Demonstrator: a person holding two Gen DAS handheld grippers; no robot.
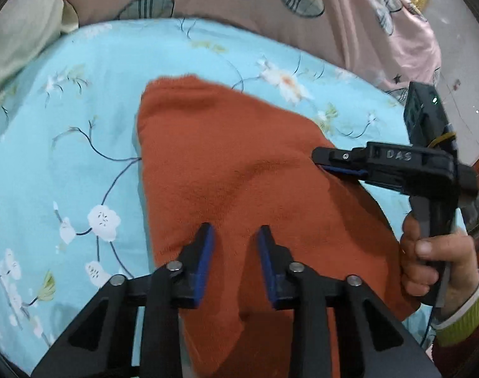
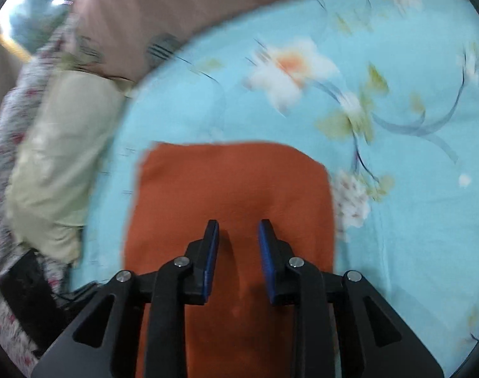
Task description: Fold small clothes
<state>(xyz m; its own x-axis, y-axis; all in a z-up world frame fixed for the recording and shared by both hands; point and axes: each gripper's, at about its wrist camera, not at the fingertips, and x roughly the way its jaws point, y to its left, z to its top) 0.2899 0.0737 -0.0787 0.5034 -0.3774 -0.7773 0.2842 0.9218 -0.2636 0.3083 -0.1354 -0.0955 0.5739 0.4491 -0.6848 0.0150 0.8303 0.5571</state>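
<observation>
Both tools, left tool [image 1: 235, 231] and right tool [image 2: 238, 226], hover released over the orange garment [image 1: 239, 170] on the bed [image 1: 82, 126]; pinch one layer's near edge only.

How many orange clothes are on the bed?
1. The orange cloth lies on the blue flowered sheet, under both hand-held grippers. Its near end is hidden.
</observation>
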